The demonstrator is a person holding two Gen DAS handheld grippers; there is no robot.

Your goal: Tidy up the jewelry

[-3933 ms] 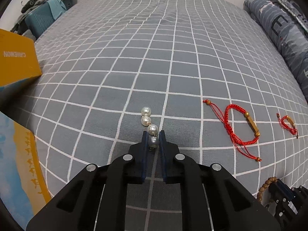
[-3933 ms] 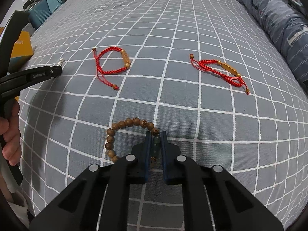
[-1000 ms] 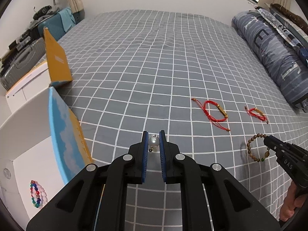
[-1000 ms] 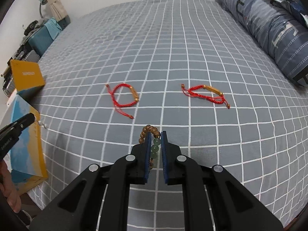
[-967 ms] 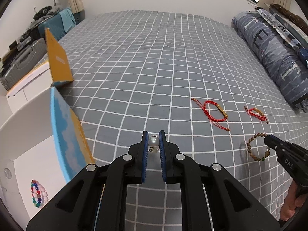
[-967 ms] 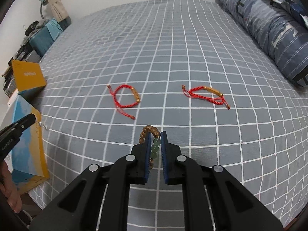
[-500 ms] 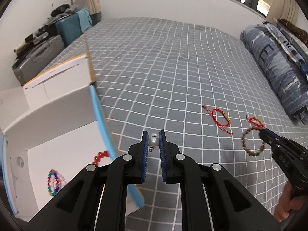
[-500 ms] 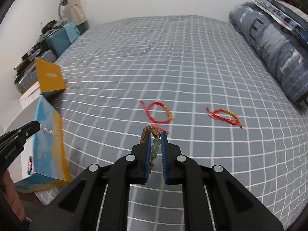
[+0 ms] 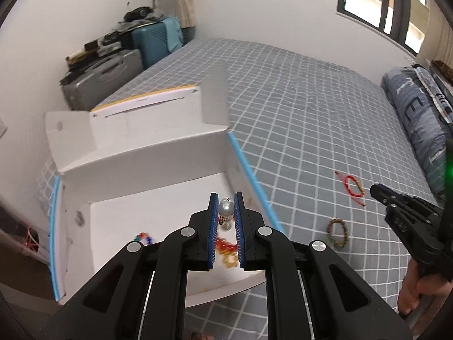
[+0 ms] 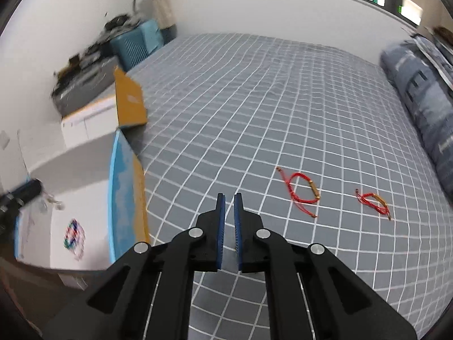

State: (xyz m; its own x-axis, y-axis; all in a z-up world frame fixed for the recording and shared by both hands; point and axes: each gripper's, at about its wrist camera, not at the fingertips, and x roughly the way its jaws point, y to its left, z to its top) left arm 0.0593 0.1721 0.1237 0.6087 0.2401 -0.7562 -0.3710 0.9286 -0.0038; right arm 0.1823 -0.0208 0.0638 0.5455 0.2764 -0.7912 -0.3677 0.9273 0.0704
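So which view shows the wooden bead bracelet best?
The left wrist view: the wooden bead bracelet lies in plain sight on the bed, right of the box. The right wrist view shows nothing of it; the right gripper holds nothing.

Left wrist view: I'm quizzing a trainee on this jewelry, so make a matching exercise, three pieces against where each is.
Pieces:
1. white pearl strand
2. brown wooden bead bracelet
3. multicoloured bead bracelet

Places:
A. lying on the grey checked bed sheet
B. on the floor of the white cardboard box
C. pinched in the left gripper

Pairs: 1-C, 2-A, 3-B
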